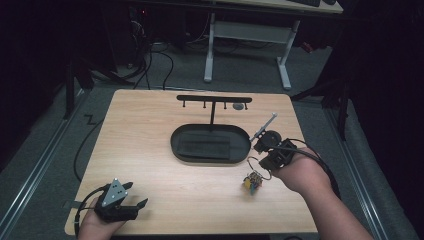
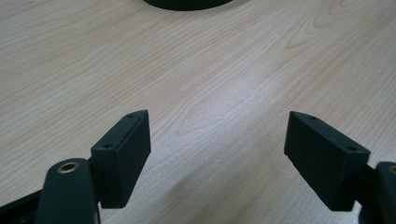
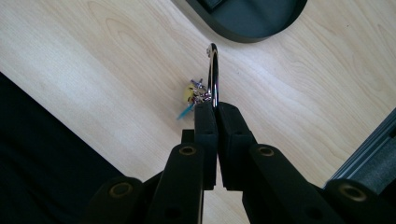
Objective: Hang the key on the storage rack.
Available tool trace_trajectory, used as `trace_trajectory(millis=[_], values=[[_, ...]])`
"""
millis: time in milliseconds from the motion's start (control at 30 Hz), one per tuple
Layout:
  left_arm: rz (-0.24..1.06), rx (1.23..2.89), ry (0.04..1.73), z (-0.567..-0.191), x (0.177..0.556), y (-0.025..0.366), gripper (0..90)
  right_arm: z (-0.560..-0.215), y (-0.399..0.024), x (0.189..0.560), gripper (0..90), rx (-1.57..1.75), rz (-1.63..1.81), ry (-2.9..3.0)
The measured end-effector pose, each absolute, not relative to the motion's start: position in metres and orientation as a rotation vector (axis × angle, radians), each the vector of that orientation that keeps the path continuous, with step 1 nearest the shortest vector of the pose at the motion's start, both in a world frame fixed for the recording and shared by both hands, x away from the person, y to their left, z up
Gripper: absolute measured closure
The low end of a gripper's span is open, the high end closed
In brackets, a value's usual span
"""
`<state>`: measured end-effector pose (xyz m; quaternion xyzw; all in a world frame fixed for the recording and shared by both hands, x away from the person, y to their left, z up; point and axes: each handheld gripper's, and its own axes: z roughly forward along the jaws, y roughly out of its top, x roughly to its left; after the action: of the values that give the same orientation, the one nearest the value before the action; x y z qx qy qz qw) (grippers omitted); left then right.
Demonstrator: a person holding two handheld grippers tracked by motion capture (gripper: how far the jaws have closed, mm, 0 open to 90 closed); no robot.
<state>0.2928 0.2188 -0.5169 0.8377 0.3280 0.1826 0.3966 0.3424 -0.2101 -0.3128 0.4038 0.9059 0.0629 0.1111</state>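
Observation:
My right gripper (image 1: pixel 264 159) hovers above the table's right side, shut on a metal key ring (image 3: pixel 213 70). The ring stands up from between the jaws in the right gripper view. A small bunch of coloured charms (image 1: pixel 253 182) hangs from the ring (image 1: pixel 254 163), low over the wood; in the right gripper view the charms (image 3: pixel 194 94) show just left of the ring. My right gripper (image 3: pixel 215 109) has its two pads pressed together on the ring's wire. At the near left corner my left gripper (image 1: pixel 137 194) rests open, with bare wood between its jaws (image 2: pixel 217 140).
A black oval tray (image 1: pixel 175 142) lies mid-table, with a T-shaped hook rack (image 1: pixel 214 99) rising from its back. A small grey thing (image 1: pixel 239 106) hangs under the rack's right end. The tray's edge (image 3: pixel 252 18) lies just beyond the ring. Table edges and grey floor surround.

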Motion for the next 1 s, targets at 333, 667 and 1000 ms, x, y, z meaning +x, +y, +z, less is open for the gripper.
trace_trajectory(millis=[333, 667, 1000], values=[[0.464, 2.115, 0.846, -0.517, 0.292, 0.224, 23.3, -0.304, -0.204, 0.362, 88.0, 1.183, 0.203, 2.648], [0.473, 2.114, 0.852, -0.518, 0.292, 0.226, 23.3, -0.291, -0.193, 0.386, 88.1, 1.192, 0.256, 2.653], [0.465, 2.121, 0.859, -0.519, 0.293, 0.229, 23.4, -0.277, -0.190, 0.410, 88.1, 1.207, 0.267, 2.629]])
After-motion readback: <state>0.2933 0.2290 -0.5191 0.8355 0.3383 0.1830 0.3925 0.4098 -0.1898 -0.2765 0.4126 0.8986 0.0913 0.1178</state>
